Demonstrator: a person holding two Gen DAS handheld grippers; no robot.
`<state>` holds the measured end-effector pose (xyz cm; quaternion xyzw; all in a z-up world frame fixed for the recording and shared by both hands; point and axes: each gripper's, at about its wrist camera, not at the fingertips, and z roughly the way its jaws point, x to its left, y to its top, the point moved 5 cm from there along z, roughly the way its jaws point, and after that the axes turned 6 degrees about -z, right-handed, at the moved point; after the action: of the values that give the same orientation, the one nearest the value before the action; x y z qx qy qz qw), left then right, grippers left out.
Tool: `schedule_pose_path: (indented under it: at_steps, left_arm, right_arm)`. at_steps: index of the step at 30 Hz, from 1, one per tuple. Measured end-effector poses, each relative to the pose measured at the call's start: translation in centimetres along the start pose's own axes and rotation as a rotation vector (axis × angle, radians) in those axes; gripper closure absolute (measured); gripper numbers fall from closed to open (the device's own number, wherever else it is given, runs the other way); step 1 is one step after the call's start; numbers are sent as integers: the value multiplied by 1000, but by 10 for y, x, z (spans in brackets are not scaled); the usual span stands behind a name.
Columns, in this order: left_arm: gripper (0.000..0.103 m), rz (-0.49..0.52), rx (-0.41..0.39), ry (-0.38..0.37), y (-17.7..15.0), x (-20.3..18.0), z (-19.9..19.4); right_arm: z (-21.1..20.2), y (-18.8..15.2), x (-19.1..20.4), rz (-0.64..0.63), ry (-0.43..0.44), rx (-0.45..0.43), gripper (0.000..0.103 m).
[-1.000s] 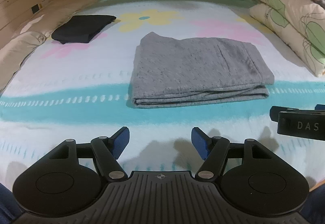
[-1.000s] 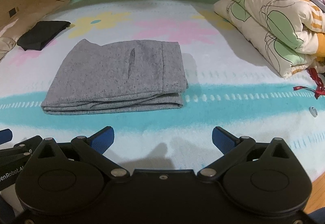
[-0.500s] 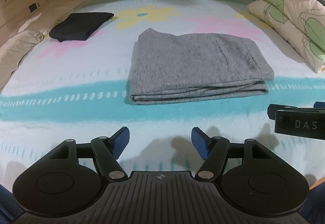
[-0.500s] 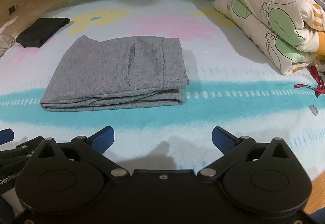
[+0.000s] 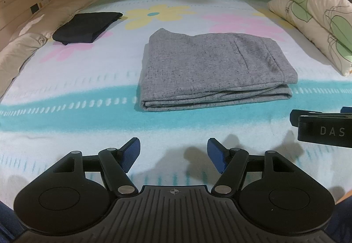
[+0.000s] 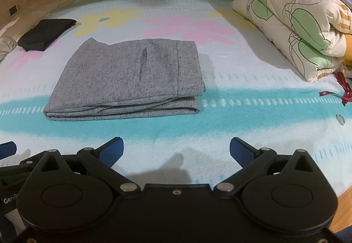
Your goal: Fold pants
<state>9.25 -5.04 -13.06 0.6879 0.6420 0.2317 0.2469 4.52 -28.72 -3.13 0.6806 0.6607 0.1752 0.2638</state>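
Grey marled pants lie folded into a compact stack of layers on the flowered bed sheet, near the middle of the bed, with a folded black garment well apart at the left and rolled quilts at the right. The left claw is held above the sheet short of the pants, jaws apart and empty; the right claw likewise, spread wider, nothing held. The folding is judged finished, so only withdrawal or a final check seems called for. Against the earlier frames, nothing on the bed has been shifted; only the framing differs slightly.
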Motion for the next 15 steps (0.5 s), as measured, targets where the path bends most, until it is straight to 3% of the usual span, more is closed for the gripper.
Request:
schedule_pose_path:
  at_steps: [15]
  left_arm:
    - [37, -1, -1, -1, 0, 0, 1]
  right_arm:
    - [2, 0, 2, -8, -4, 7, 1]
